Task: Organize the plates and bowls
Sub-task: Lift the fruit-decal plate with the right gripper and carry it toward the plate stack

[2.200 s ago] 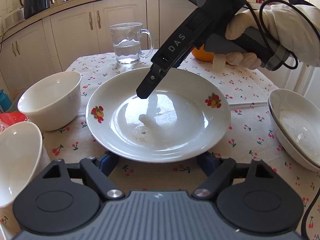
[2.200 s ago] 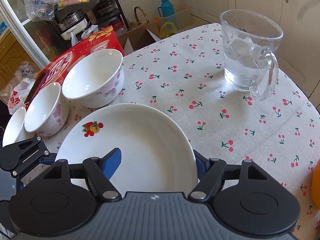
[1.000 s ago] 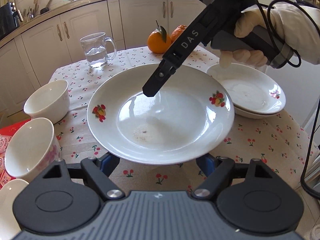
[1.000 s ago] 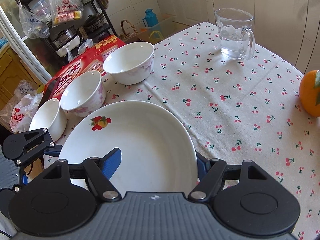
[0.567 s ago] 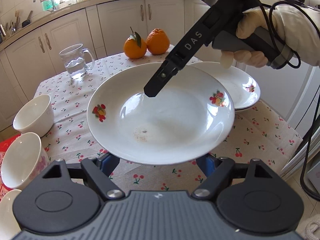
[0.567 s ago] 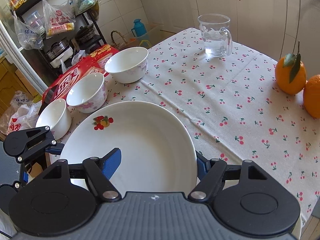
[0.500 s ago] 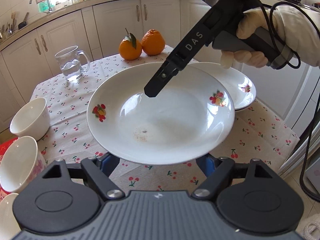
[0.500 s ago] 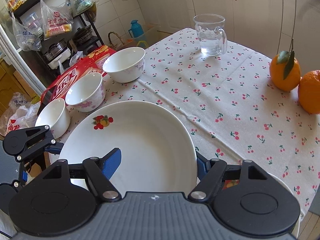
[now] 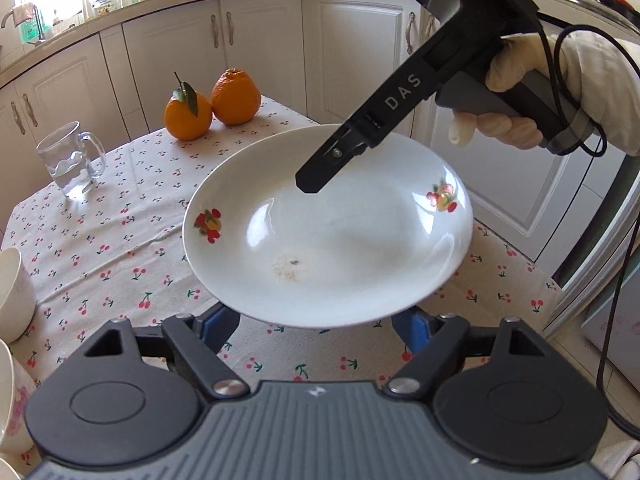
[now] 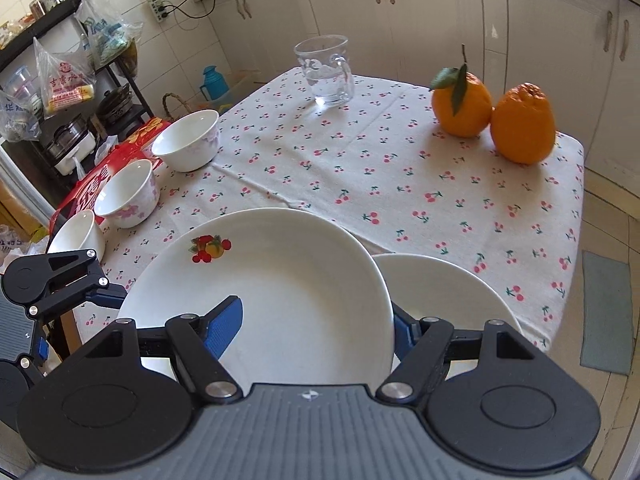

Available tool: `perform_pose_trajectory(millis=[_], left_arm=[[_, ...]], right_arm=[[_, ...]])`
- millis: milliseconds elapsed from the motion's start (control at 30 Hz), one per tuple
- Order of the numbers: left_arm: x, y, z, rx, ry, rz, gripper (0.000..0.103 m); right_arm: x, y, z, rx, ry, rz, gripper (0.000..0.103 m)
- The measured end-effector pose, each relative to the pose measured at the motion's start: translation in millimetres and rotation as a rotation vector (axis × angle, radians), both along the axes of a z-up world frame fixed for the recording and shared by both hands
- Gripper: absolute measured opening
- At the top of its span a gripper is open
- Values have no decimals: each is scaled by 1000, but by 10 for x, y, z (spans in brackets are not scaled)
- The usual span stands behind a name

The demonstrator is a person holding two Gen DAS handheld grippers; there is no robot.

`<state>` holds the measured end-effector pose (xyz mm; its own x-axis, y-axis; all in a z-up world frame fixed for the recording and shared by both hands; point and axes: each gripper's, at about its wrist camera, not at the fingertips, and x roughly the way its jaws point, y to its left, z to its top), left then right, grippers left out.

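Observation:
A white plate with fruit prints (image 9: 328,236) is held in the air above the table. My left gripper (image 9: 316,324) is under its near rim, jaws apart, and also shows in the right wrist view (image 10: 100,292). My right gripper (image 10: 316,320) is shut on the plate (image 10: 272,292); its upper finger (image 9: 320,172) lies inside the plate. A second white plate (image 10: 444,296) sits on the table just right of and below the held one. Three white bowls (image 10: 186,146) (image 10: 126,194) (image 10: 76,236) stand in a row at the left.
A glass mug of water (image 10: 326,72) stands at the far side of the cherry-print tablecloth (image 10: 380,184). Two oranges (image 10: 460,104) (image 10: 522,124) sit at the far right corner. A red box (image 10: 92,176) lies under the bowls. Cabinets stand behind.
The plate, carried by both grippers, has moved right along the table and now hangs partly over the second plate. The mug and bowls have dropped back to the left.

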<state>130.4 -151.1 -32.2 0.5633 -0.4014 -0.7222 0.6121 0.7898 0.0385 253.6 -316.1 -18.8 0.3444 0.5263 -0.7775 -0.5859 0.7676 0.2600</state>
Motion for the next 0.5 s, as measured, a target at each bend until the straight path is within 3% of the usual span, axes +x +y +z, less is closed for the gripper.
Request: perform_pose_trajectory(millis=[500], left_arm=[[146, -287, -20, 42, -22, -90, 83]], right_arm=[[-31, -472, -177, 39, 16, -120, 80]])
